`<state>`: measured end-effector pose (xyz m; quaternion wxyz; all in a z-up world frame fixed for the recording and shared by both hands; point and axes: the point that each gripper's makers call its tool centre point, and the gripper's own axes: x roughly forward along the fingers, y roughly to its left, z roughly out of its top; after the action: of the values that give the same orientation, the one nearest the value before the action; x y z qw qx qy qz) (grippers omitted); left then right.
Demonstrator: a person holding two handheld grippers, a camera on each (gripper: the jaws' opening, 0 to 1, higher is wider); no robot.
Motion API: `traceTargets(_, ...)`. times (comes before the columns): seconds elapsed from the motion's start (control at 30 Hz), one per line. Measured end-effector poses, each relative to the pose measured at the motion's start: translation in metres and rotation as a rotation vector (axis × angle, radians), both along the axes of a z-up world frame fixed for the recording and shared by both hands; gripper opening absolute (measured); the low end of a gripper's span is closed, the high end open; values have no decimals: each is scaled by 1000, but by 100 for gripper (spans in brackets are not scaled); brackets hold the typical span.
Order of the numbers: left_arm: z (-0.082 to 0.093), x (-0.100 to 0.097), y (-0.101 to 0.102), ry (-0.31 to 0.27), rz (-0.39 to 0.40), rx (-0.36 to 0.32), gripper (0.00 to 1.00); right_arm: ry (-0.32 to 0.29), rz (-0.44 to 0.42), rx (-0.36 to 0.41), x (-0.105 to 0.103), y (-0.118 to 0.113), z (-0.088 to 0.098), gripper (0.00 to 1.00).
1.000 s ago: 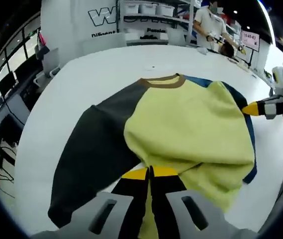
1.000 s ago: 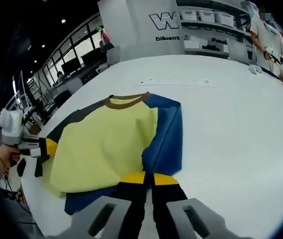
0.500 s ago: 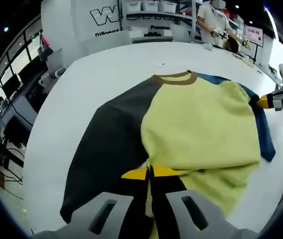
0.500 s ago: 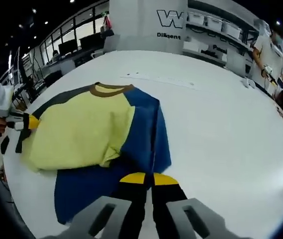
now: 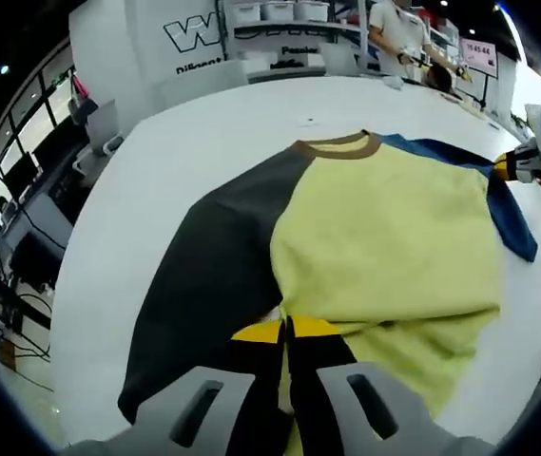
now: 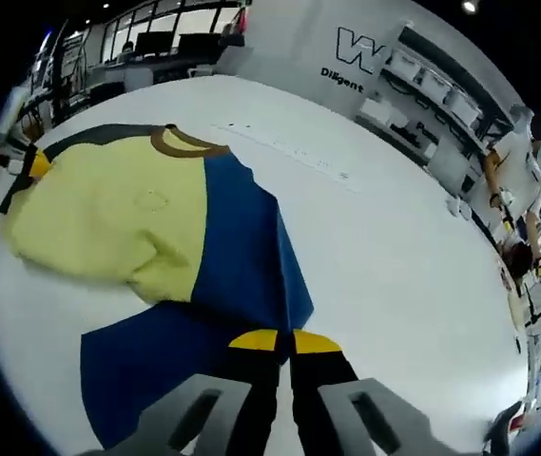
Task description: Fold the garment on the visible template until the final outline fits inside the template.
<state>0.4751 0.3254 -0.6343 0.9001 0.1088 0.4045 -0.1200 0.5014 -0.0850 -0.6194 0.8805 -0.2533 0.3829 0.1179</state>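
- Nearest in the left gripper view, the left gripper [image 5: 287,331] is sitting with its jaws pressed together, pinching the yellow lower edge of the garment [image 5: 375,237].
- Nearest in the right gripper view, the right gripper [image 6: 283,343] is likewise closed, its yellow tips clamping the blue cloth of the garment [image 6: 241,256].
- The garment, a sweater with a yellow body, a dark grey side, a blue side and a brown collar [image 5: 338,145], is lying spread on the white tabletop [image 5: 203,123], partly bunched near the hem.
- Judging from this, the fold is in progress and not yet done; no template outline is plainly visible, so fit cannot be judged.
- A likely risk: the two grippers pulling apart unevenly could be dragging the garment across the smooth tabletop, skewing the fold or leaving wrinkles.
- Another risk: a thin pinch of cloth could be slipping out, dropping the blue side.
- Farther off, shelves [image 6: 413,71] and a standing person [image 5: 394,24] are showing beyond the tabletop.
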Motion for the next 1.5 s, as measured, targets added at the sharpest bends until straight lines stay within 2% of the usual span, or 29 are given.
traceTargets(0.1,0,0,0,-1,-2,-2,4,-2,12,-29,6,-2,-4,0)
traceTargets(0.17,0,0,0,-1,-2,-4,5,-2,0,-22,10,-4,-5,0)
traceTargets(0.27,0,0,0,-2,0,-6,5,0,-34,34,11,-3,-7,0)
traceTargets(0.37,1,-1,0,-6,-11,24,5,5,-62,76,10,-3,-7,1)
traceTargets(0.5,4,-3,-2,-16,-12,39,8,-20,-128,172,6,-1,3,13)
traceTargets(0.6,11,-3,1,-45,22,-10,21,-20,-149,192,-1,0,11,19)
traceTargets(0.67,16,-7,0,-44,32,-57,23,-29,-153,201,-5,3,16,20)
traceTargets(0.77,20,-13,0,-49,22,-62,23,-40,-156,248,-12,14,21,23)
traceTargets(0.9,20,-24,-1,-47,13,-65,30,-44,-123,321,-21,39,25,26)
traceTargets(0.97,17,-25,0,-39,2,-58,33,-41,-125,334,-24,44,25,29)
traceTargets(1.1,18,-30,-1,-42,-11,-43,41,-21,-110,367,-29,56,21,31)
traceTargets(1.23,19,-34,-6,-37,-7,-72,53,4,-121,441,-33,69,17,37)
traceTargets(1.27,19,-35,-7,-38,-1,-79,55,-7,-121,496,-32,77,16,39)
traceTargets(1.3,19,-37,-7,-37,-4,-81,58,-1,-122,506,-33,80,14,41)
traceTargets(1.4,15,-44,-9,-26,-20,-64,59,11,-133,549,-33,88,6,42)
traceTargets(1.5,11,-48,-7,-18,-24,-56,59,23,-139,572,-33,92,1,40)
